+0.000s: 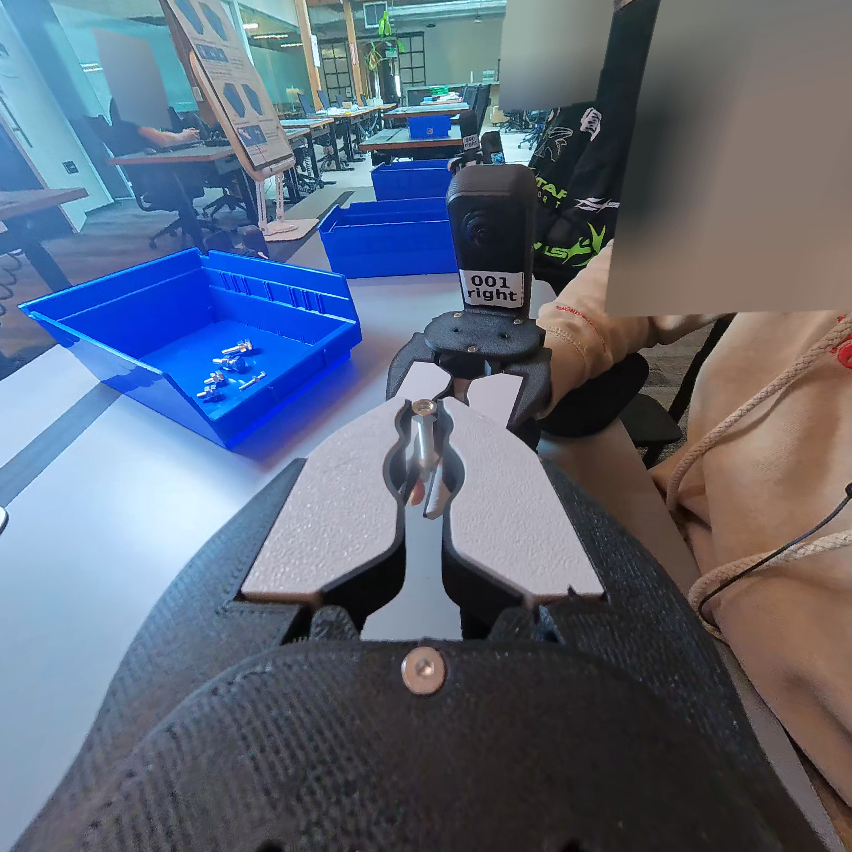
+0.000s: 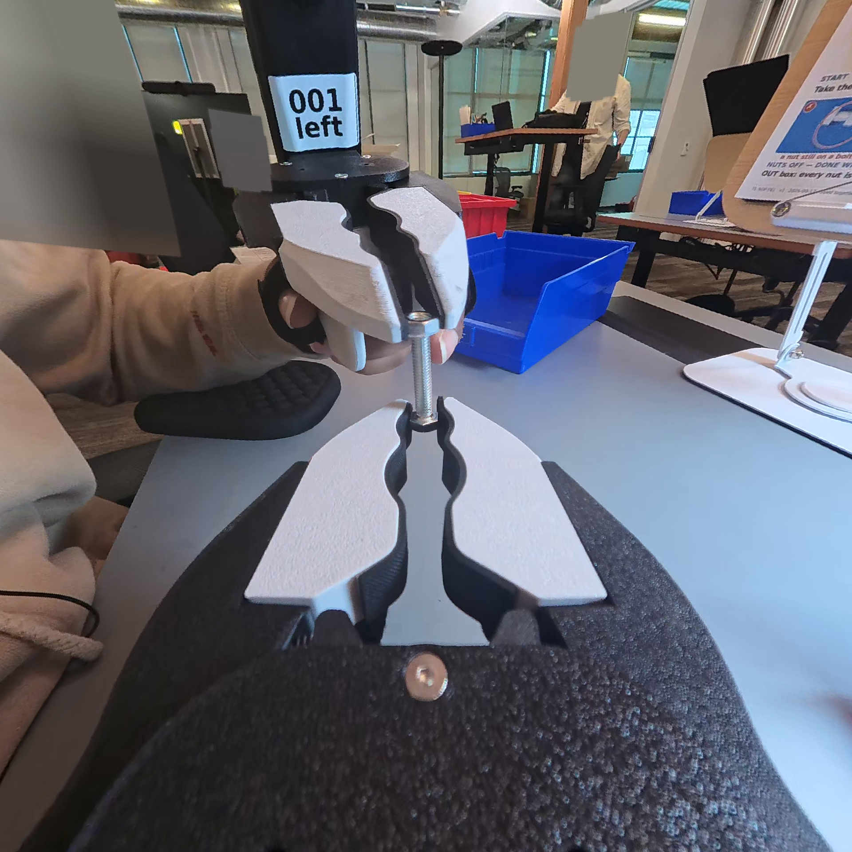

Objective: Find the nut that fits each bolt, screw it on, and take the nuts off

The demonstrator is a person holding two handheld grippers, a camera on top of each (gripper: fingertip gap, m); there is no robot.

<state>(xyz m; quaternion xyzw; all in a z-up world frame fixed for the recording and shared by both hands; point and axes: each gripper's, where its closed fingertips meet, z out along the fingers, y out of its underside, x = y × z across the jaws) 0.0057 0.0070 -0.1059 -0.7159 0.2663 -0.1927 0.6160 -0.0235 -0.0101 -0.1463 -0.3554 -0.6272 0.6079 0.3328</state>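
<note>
— Where's the bolt [image 2: 422,364]?
— Upright between the two claws, above the counter [image 2: 599,461]. The left claw [image 2: 420,318] pinches its hex head; the right claw [image 2: 424,410] is pressed around the nut [image 2: 424,418] at the lower end.
— Anything else?
— A blue bin [image 1: 295,295] on the far left holds more bolts [image 1: 230,369].

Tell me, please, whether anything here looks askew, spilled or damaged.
Nothing stands out. The left gripper holds the silver threaded bolt by its hexagonal head, and the right gripper pinches the small silver nut at the bolt's far end. Loose bolts lie inside the blue plastic bin.
</note>
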